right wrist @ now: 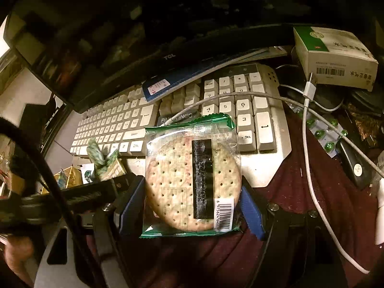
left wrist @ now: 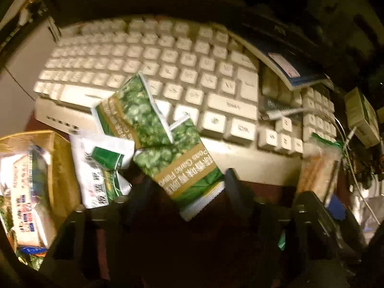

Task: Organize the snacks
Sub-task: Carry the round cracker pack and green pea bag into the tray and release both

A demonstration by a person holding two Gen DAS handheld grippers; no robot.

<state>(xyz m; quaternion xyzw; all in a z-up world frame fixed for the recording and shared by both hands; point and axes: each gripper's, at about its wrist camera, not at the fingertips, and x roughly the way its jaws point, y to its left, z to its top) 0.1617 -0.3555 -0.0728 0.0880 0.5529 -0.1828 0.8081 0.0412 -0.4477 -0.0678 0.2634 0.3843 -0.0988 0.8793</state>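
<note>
My left gripper (left wrist: 192, 189) is shut on a green pea snack packet (left wrist: 182, 165) and holds it over the keyboard's front edge. A second green pea packet (left wrist: 134, 110) hangs joined to it. A white and green packet (left wrist: 100, 165) lies beside them. A golden box (left wrist: 57, 158) at the left holds several snack packets. My right gripper (right wrist: 192, 192) is shut on a clear cracker packet (right wrist: 192, 182) with a round cracker inside. That cracker packet also shows at the right of the left wrist view (left wrist: 319, 168).
A white keyboard (left wrist: 168, 60) fills the desk, with a blue booklet (right wrist: 192, 76) on its top edge. White cables (right wrist: 309, 144), a medicine box (right wrist: 336, 55), green pill blisters (right wrist: 324, 134) and a dark red cloth (right wrist: 300, 204) lie at the right. A monitor base stands behind.
</note>
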